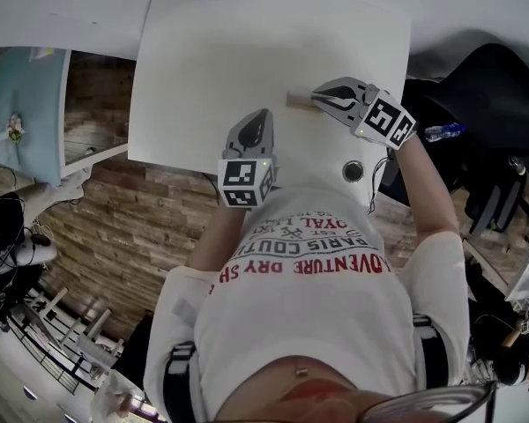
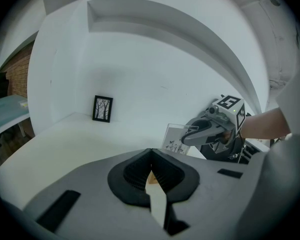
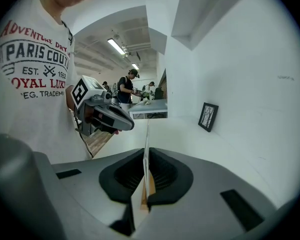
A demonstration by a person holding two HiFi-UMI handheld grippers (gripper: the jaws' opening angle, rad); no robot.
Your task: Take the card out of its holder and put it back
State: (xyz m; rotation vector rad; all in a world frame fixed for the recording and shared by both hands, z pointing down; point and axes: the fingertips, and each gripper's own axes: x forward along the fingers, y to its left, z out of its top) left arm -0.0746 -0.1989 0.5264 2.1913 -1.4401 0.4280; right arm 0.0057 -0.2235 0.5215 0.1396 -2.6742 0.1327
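Left gripper [image 1: 263,117]: jaws drawn together on nothing. It hangs over the near side of the table [image 1: 203,69], well apart from the holder, and steadies nothing.

Card [image 2: 176,140]: stands upright, with small dark print along its lower edge. Its upper part is pinched by the other gripper. In the right gripper view it runs edge-on, straight out from between the jaws.

Holder [image 1: 297,100]: a small tan base on the table, just under the tips of the gripper that has the card. I cannot tell whether the card's foot sits in the slot or has cleared it.

Right gripper [image 1: 321,98]: jaws narrow, clamped on the card's upper edge, with the thin sheet centred between them.

Step in hand: most likely drawing the card up out of the slot, or easing it back down.

Doing it well: keep the card in the plane of the slot and move it straight along that line, with no twist of the wrist. The base looks light and may ride up or tip with the card, so bring the idle gripper across to press one end of it down first.

Risk: a bite this close to the edge could let the card pivot or bow. Go slowly.
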